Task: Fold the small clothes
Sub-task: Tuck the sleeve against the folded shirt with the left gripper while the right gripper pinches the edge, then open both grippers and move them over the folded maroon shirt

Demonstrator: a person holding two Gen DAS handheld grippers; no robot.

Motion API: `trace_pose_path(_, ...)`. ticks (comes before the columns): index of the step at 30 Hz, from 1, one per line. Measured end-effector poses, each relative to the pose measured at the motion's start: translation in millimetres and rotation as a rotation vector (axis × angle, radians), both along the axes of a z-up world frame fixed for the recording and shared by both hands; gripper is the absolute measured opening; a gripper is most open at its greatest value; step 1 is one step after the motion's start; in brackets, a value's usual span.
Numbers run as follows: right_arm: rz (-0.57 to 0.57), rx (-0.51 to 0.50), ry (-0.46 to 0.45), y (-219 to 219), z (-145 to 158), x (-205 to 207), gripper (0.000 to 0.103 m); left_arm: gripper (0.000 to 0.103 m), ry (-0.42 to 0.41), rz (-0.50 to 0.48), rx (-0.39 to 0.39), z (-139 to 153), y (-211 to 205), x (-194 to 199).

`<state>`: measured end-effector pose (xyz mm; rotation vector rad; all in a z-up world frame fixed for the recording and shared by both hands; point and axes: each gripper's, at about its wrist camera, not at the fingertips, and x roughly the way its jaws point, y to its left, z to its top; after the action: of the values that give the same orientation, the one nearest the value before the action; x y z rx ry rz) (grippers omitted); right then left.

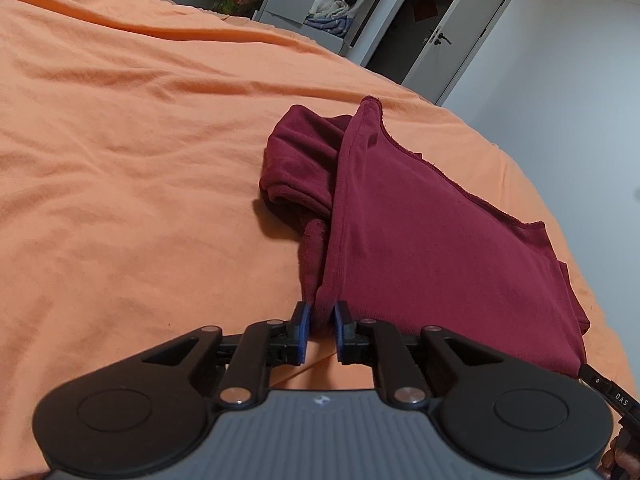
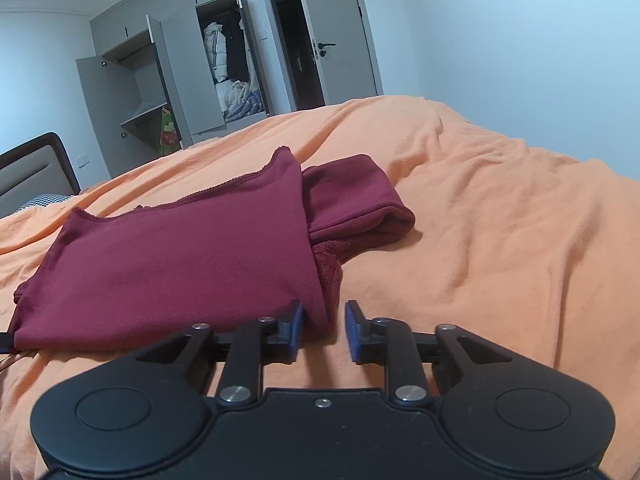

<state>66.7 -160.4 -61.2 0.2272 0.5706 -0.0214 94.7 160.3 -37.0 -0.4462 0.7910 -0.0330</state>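
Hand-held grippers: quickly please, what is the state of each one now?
Left hand-held gripper: shut on the maroon garment, pinching its near corner.
Right hand-held gripper: open, the garment's corner between its fingers, not yet pinched.

Dark maroon garment (image 1: pixel 420 220), plain, no print, a slightly rougher-looking maroon inner layer at the fold. Plain orange bedsheet (image 1: pixel 120 140), unpatterned. Black left gripper (image 1: pixel 320 330) with blue finger pads (image 1: pixel 303 322) and a ribbed grey body. Black right gripper (image 2: pixel 325 330), blue pads (image 2: pixel 354 330) likewise. Pale grey wardrobe (image 2: pixel 180 80); inside, white and dark clothes. Dark-framed headboard (image 2: pixel 36 168) with a beige panel. Black-and-white checked fabric (image 2: pixel 46 200) beside it.
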Motion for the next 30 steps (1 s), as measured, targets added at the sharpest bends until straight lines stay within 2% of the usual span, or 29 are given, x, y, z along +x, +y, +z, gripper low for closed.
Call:
trace_pose_path(2, -0.001, 0.005, -0.004, -1, 1, 0, 0.038, 0.029, 0.003, 0.005, -0.003, 1, 0, -1)
trace_pose_path(3, -0.004, 0.007, -0.006, -2, 1, -1, 0.049, 0.034, 0.004, 0.008, -0.003, 1, 0, -1)
trace_pose_path(4, -0.009, 0.007, -0.008, -2, 2, -1, 0.056, 0.046, 0.005, 0.014, -0.003, 2, 0, -2)
trace_pose_path(5, -0.016, 0.008, -0.010, -2, 2, -1, 0.071, 0.059, 0.004, 0.016, -0.002, 3, 0, -3)
trace_pose_path(6, -0.020, 0.009, -0.014, -3, 3, -1, 0.079, 0.065, 0.001, 0.020, 0.000, 5, 0, -3)
trace_pose_path(7, -0.022, 0.009, -0.016, -4, 3, -1, 0.080, 0.072, -0.003, 0.022, 0.005, 6, -1, -4)
trace_pose_path(9, -0.027, 0.007, -0.014, -5, 4, -1, 0.089, 0.078, -0.010, 0.024, 0.020, 11, -3, -5)
trace_pose_path(12, -0.035, 0.011, -0.017, -5, 4, -2, 0.100, 0.094, -0.009, 0.037, 0.044, 16, -6, -6)
trace_pose_path(13, -0.039, 0.015, -0.020, -6, 4, -2, 0.101, 0.099, -0.013, 0.043, 0.049, 18, -6, -6)
trace_pose_path(15, -0.047, 0.014, -0.019, -6, 5, -2, 0.102, 0.102, -0.021, 0.060, 0.063, 21, -7, -6)
trace_pose_path(21, -0.058, -0.033, -0.010, 1, 9, -2, 0.102, 0.102, 0.013, 0.112, 0.167, 22, -13, -1)
trace_pose_path(30, -0.032, -0.123, -0.043, 18, 20, -1, 0.102, 0.103, 0.047, 0.146, 0.150, 16, -13, 4)
